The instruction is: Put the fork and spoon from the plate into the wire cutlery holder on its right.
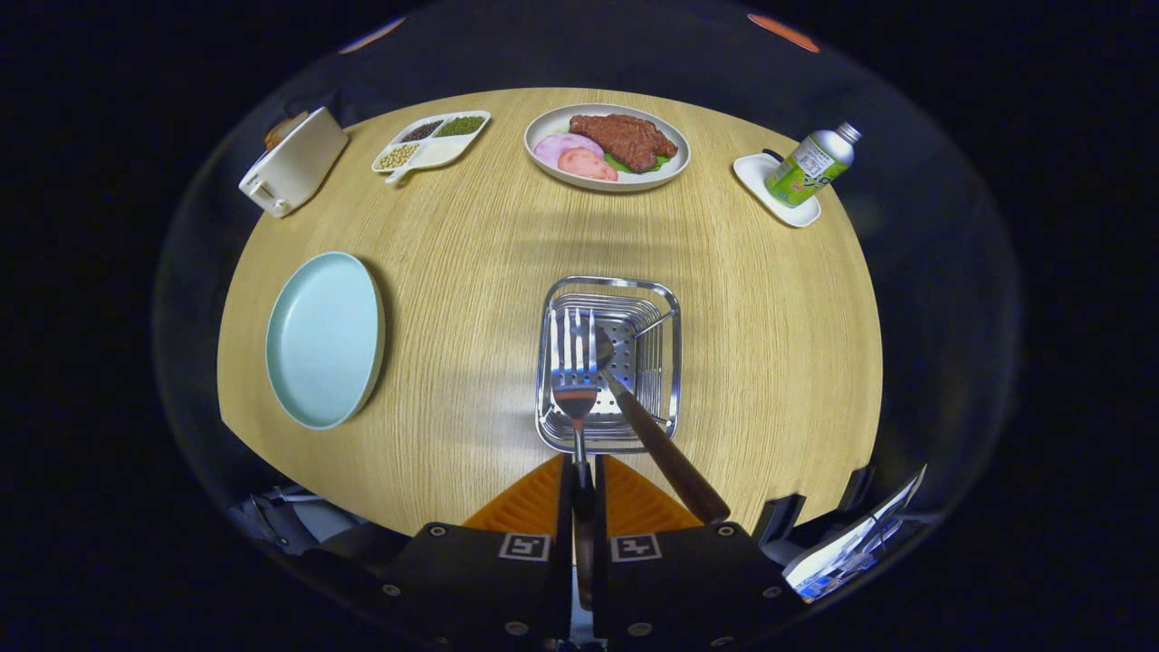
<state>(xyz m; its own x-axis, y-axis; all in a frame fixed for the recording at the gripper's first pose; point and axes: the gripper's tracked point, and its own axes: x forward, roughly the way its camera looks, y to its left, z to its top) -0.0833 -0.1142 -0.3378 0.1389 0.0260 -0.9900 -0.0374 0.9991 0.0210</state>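
My gripper (579, 480) is shut on the handle of the fork (574, 362), whose tines point down into the wire cutlery holder (670, 299) just ahead of the fingers. The spoon (652, 435) with a dark wooden handle stands in the holder, bowl down, and leans out toward the right of my fingers. The light blue plate (326, 340) lies bare on the wooden table, left of the holder.
Across the table sit a plate of meat and ham slices (607, 145), a divided dish of beans (433, 140), a white toaster (292, 163) at the far left, and a green bottle (809, 166) on a small white tray at the far right.
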